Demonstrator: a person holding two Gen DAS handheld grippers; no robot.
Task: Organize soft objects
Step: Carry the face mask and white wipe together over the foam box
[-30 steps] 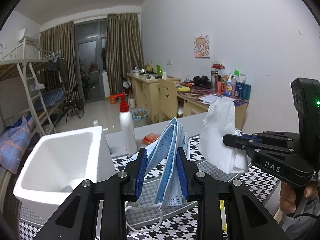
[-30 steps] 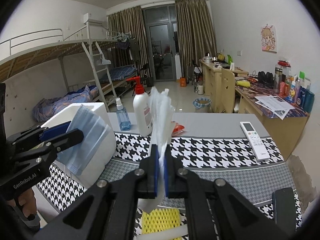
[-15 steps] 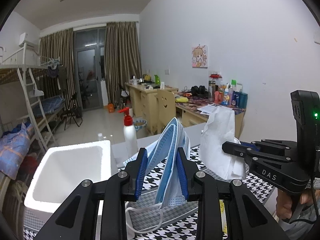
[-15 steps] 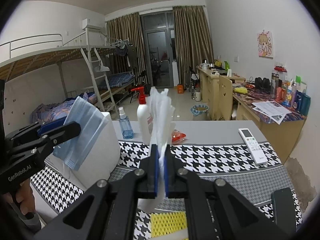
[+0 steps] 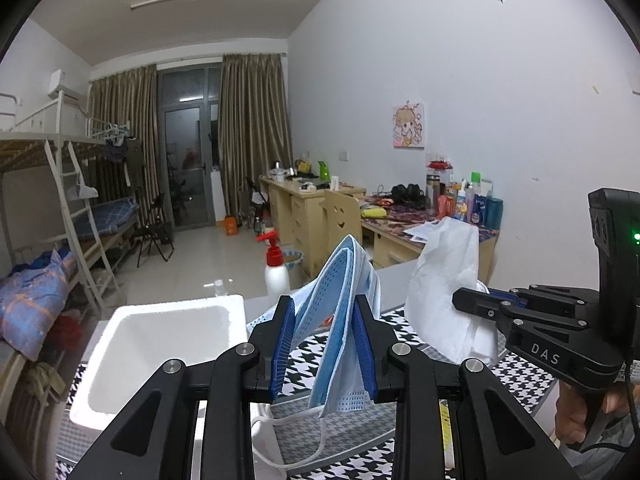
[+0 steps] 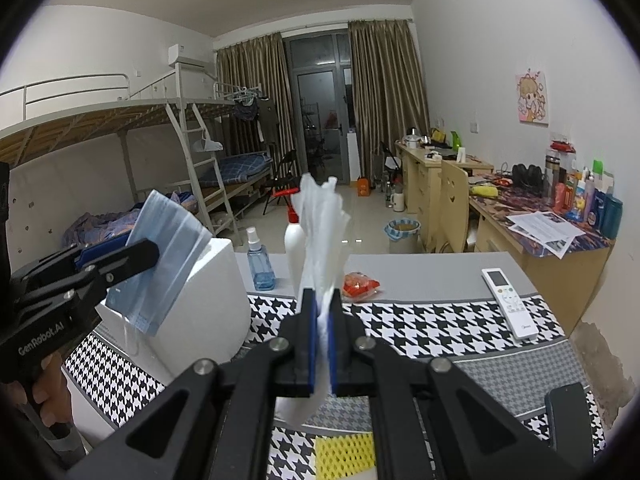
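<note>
Dorm room, houndstooth table cloth (image 6: 432,328). My left gripper (image 5: 324,344) pinches folded blue mask (image 5: 340,304); right gripper (image 6: 323,344) clamps crumpled white tissue (image 6: 322,232), possibly cloth.

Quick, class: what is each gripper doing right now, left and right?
Left gripper: shut on the blue face mask.
Right gripper: shut on the white tissue.

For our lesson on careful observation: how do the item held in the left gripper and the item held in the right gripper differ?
Colour: the face mask is light blue; the tissue is white.
Grip: the left gripper holds the mask bowed between parted pads; the right gripper pinches the tissue flat.
Parts: the mask trails a white ear loop; the tissue has none.
Both are soft, thin and held above the table.
</note>
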